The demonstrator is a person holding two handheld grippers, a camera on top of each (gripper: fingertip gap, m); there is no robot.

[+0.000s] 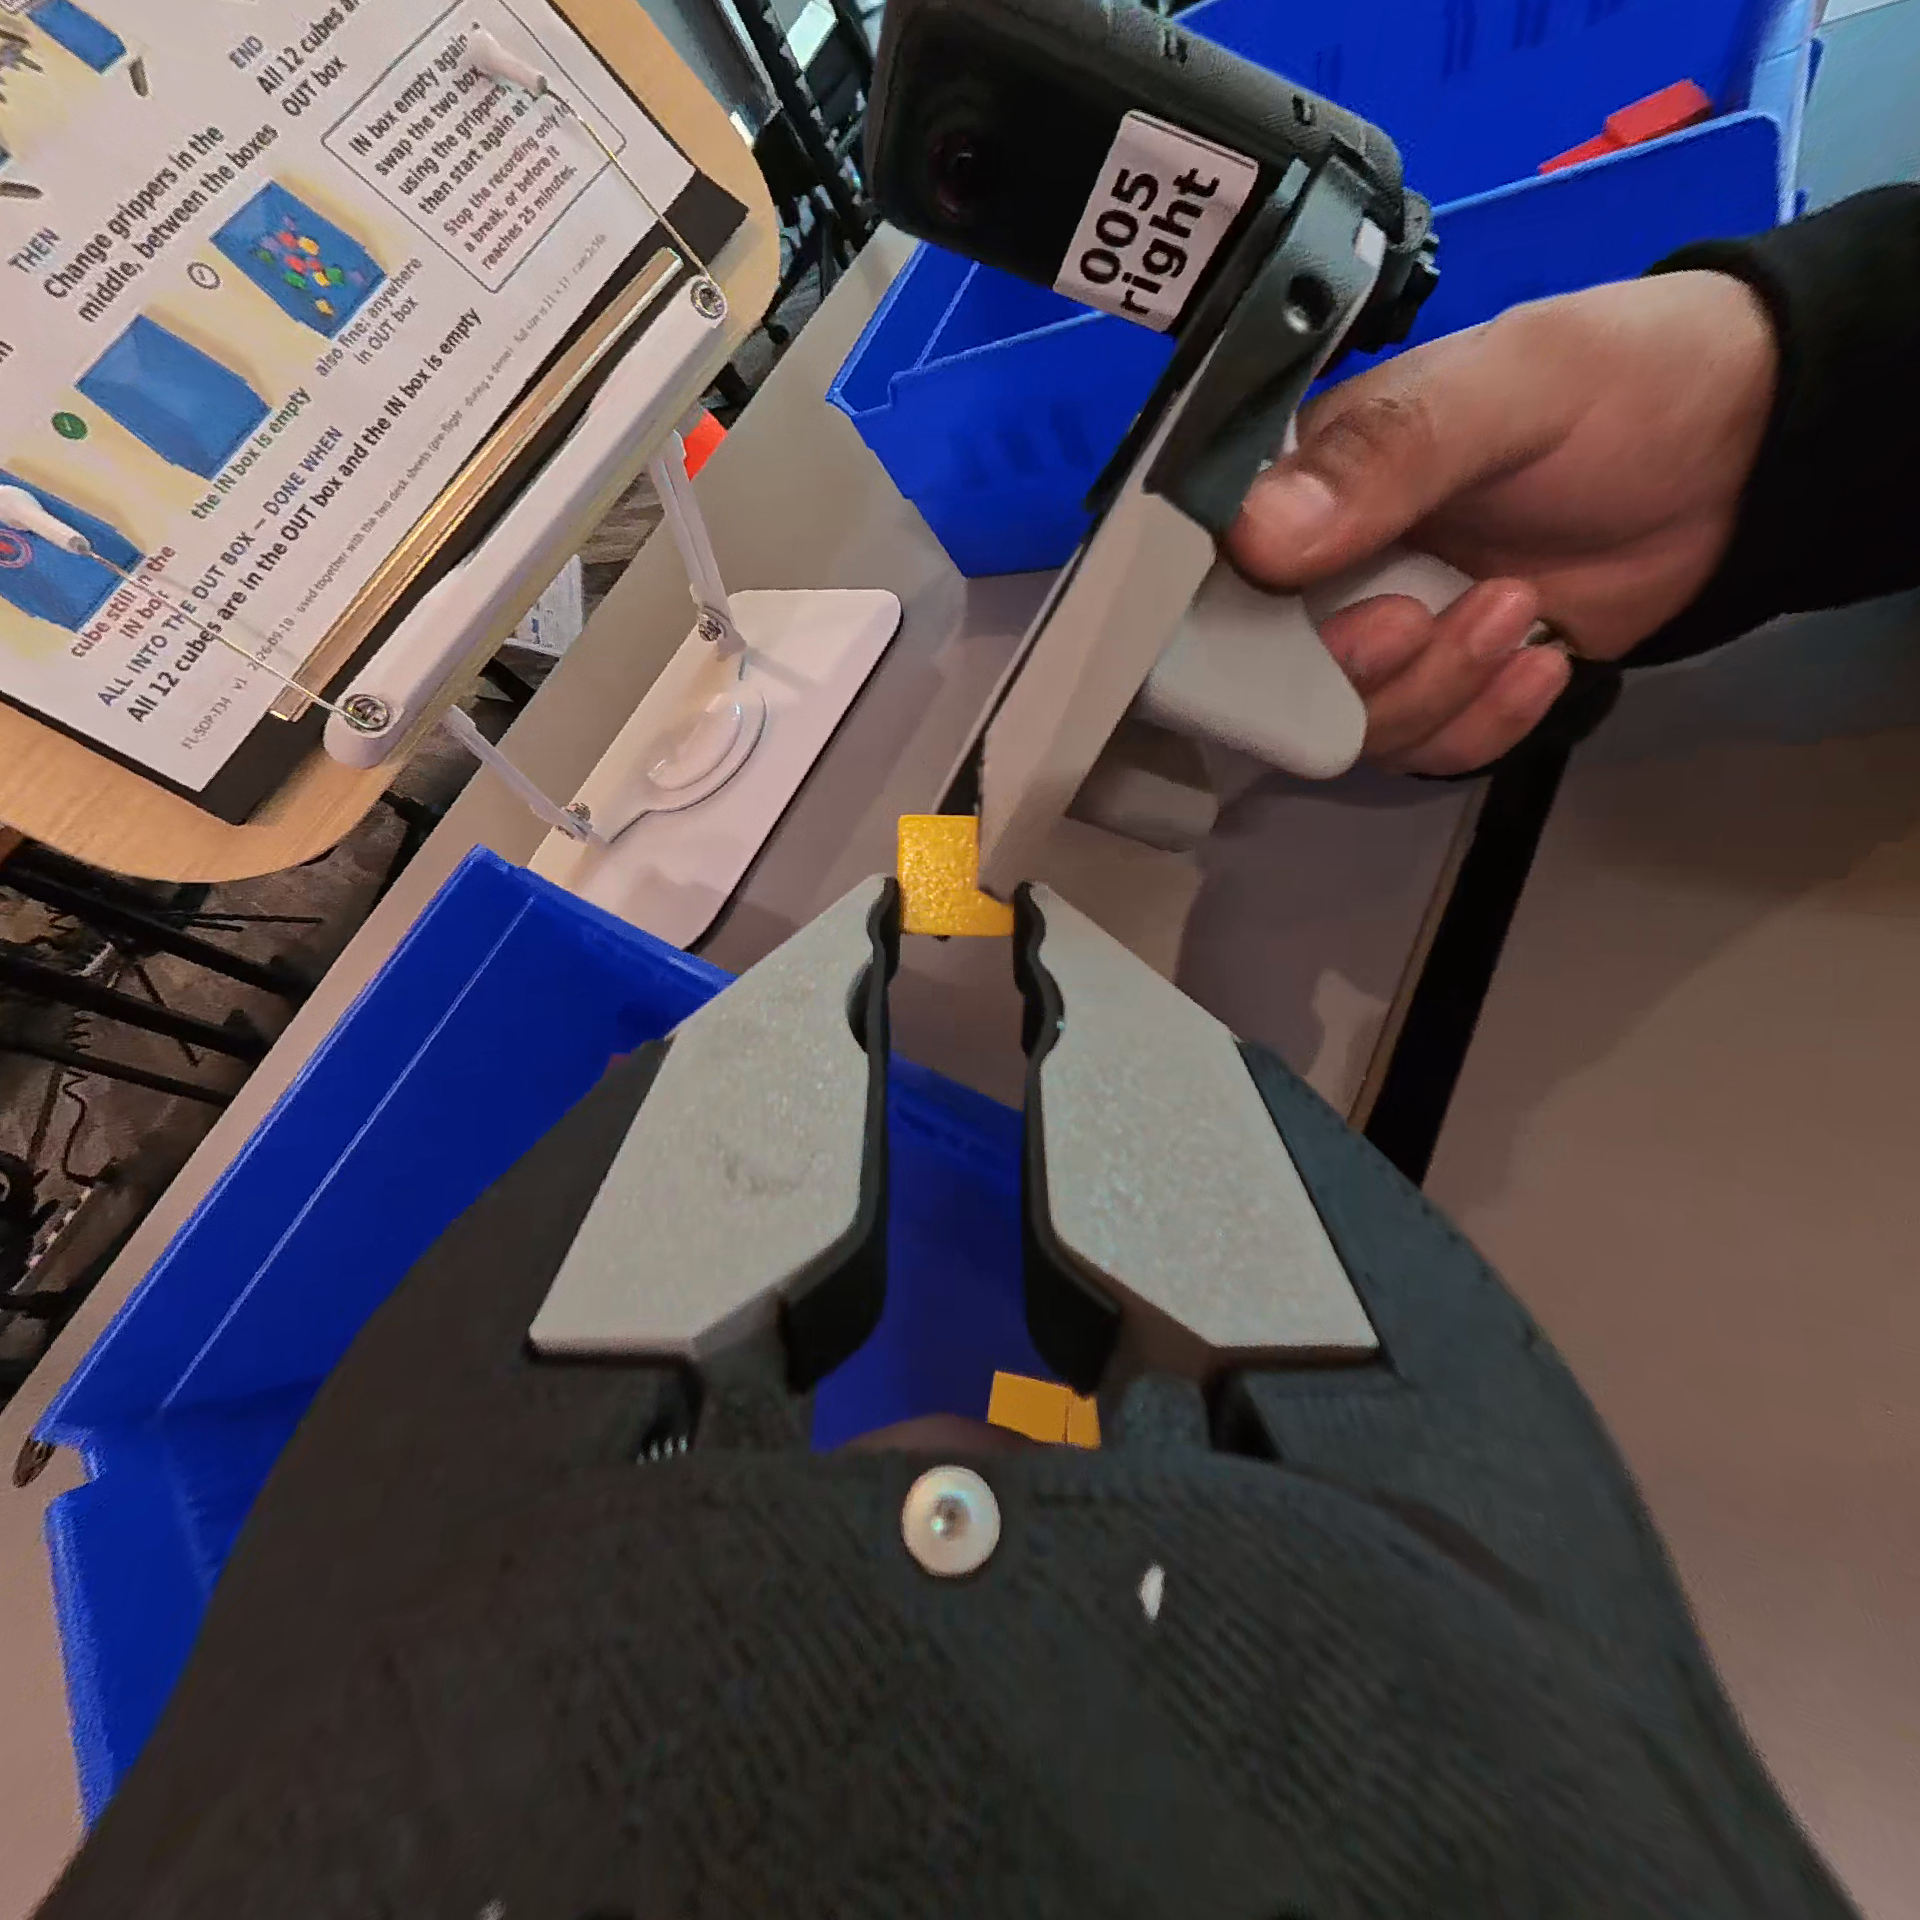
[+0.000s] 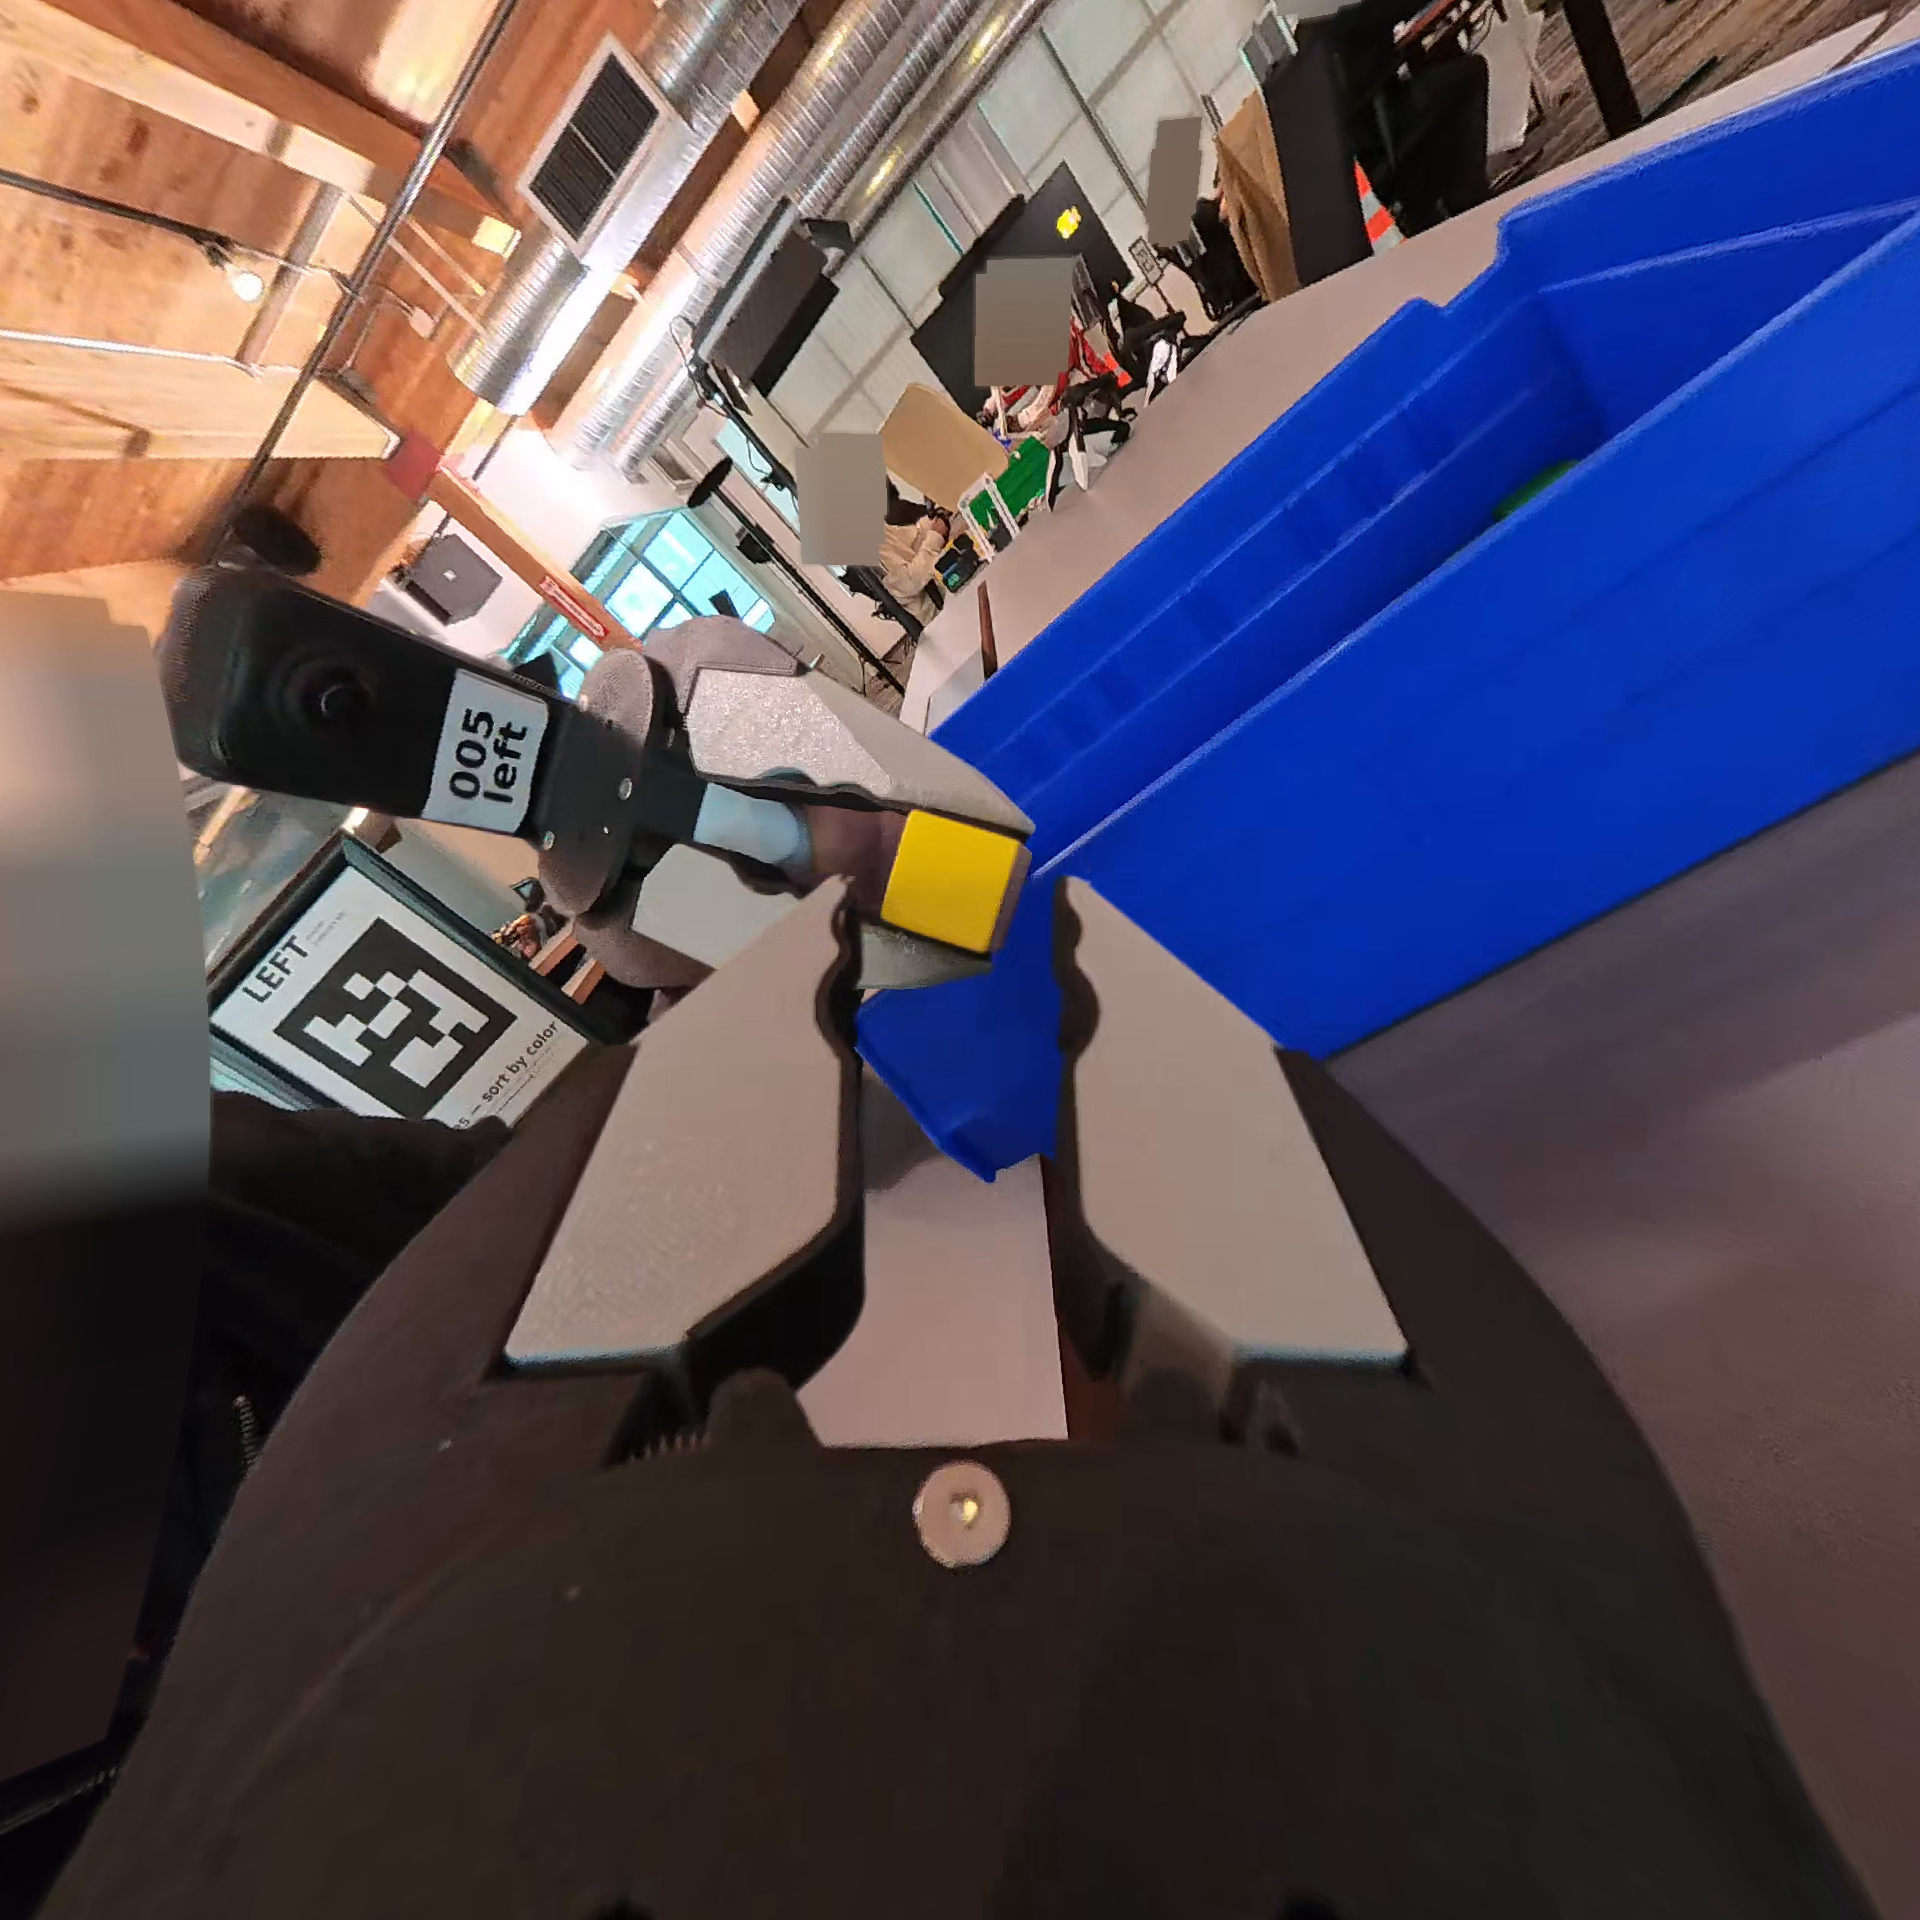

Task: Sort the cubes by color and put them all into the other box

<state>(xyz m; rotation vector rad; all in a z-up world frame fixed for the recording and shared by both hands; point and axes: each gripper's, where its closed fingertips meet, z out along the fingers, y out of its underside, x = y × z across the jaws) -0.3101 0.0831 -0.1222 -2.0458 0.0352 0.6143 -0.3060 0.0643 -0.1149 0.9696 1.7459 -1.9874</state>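
My left gripper [image 1: 956, 904] is shut on a yellow cube [image 1: 940, 873] at its fingertips, held above the table between the two blue boxes. My right gripper [image 2: 951, 920] is open, one finger on each side of the same yellow cube [image 2: 951, 878], with small gaps showing. In the left wrist view the right gripper [image 1: 992, 868] comes down from the upper right, edge-on, its tip at the cube's right side. A blue box [image 1: 312, 1143] lies under my left gripper with another yellow cube [image 1: 1039, 1408] in it. The other blue box [image 1: 1039, 416] holds a red cube [image 1: 1652, 120].
A hand [image 1: 1507, 499] holds the right gripper's handle. An instruction sheet [image 1: 312, 312] leans on a white stand [image 1: 748, 707] at the table's left edge. The right wrist view shows a blue box [image 2: 1455, 727] with a green cube [image 2: 1532, 483], and a patterned marker card [image 2: 395, 1023].
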